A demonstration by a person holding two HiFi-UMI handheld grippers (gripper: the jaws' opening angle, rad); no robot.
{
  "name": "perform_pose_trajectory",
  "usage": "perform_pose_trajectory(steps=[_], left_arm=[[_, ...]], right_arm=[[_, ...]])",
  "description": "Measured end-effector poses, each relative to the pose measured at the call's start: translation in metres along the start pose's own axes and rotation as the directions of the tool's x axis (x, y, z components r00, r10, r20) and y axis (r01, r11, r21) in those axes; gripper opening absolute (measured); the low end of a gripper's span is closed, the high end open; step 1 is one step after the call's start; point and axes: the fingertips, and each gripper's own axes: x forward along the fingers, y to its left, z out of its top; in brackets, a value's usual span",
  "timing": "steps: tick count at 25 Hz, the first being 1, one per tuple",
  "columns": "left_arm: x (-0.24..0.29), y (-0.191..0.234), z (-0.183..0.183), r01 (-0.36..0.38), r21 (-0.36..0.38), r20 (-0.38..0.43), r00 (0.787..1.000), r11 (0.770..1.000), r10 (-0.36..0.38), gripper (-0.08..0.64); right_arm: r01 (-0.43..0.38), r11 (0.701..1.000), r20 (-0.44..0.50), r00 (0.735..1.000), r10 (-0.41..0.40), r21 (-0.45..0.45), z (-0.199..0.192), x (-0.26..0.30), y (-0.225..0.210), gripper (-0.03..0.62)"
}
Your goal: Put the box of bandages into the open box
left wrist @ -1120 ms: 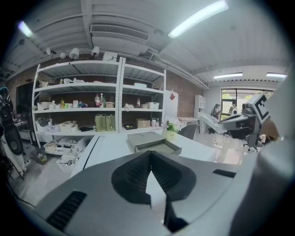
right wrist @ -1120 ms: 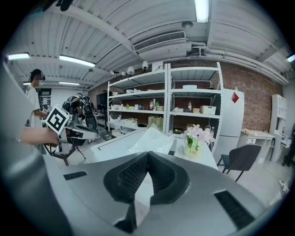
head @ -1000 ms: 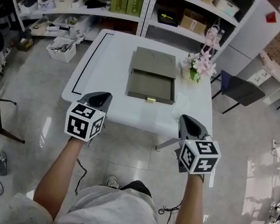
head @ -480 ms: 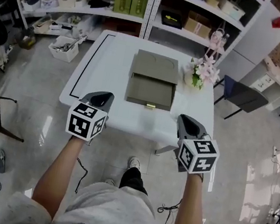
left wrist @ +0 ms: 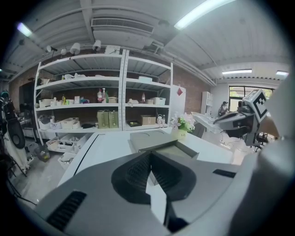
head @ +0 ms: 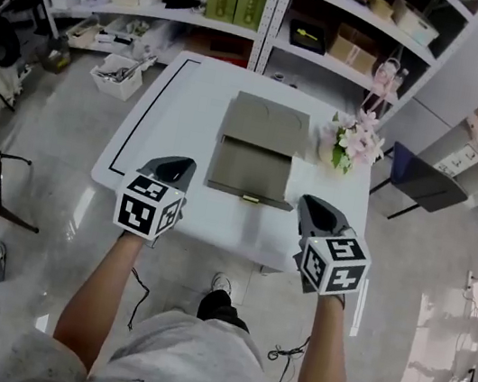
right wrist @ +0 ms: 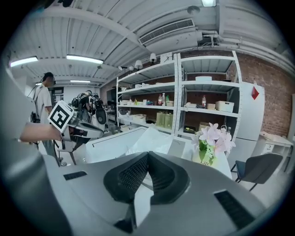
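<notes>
An olive-grey open box [head: 215, 164] lies in the middle of the white table [head: 162, 131], its lid [head: 267, 125] laid flat behind the tray. The left gripper view shows the same box [left wrist: 184, 148] just beyond the jaws. I cannot pick out a box of bandages in any view. My left gripper [head: 185, 164] hovers over the table's front edge, left of the tray, shut and empty. My right gripper [head: 304, 201] hangs at the tray's front right corner, also shut with nothing in it. A pale translucent sheet [right wrist: 152, 137] shows ahead of the right jaws.
Pink flowers in a small vase [head: 349, 146] stand right of the lid. Shelving [head: 244, 8] full of boxes lines the far wall. A dark chair [head: 424, 180] and a white cabinet [head: 455, 82] are at the right, a basket [head: 117, 74] on the floor left. People [right wrist: 44, 101] stand far off.
The table has come nearer and lower in the head view as the person stepped forward. Both grippers stay shut and now reach over its front edge.
</notes>
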Motion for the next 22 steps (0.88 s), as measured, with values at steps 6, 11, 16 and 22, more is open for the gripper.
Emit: perform_pose_trajectory(steps=[6, 11, 16, 22], left_arm=[[0.026, 0.001, -0.001, -0.010, -0.012, -0.018, 1.000, 1.000, 0.010, 0.006], [0.039, 0.005, -0.003, -0.021, -0.030, -0.029, 0.999, 0.999, 0.020, 0.006], [0.047, 0.009, -0.004, -0.033, -0.042, -0.033, 0.999, 0.999, 0.032, 0.006], [0.055, 0.018, -0.003, -0.053, -0.053, -0.036, 0.998, 0.997, 0.052, 0.005]], right_arm=[[-0.044, 0.999, -0.040, 0.998, 0.044, -0.015, -0.006, 0.030, -0.015, 0.005], [-0.088, 0.995, -0.080, 0.993, 0.084, -0.043, -0.008, 0.053, -0.018, 0.005], [-0.132, 0.989, -0.118, 0.985, 0.123, -0.070, -0.012, 0.076, -0.016, 0.005], [-0.189, 0.977, -0.174, 0.970, 0.170, -0.096, -0.022, 0.103, -0.012, 0.005]])
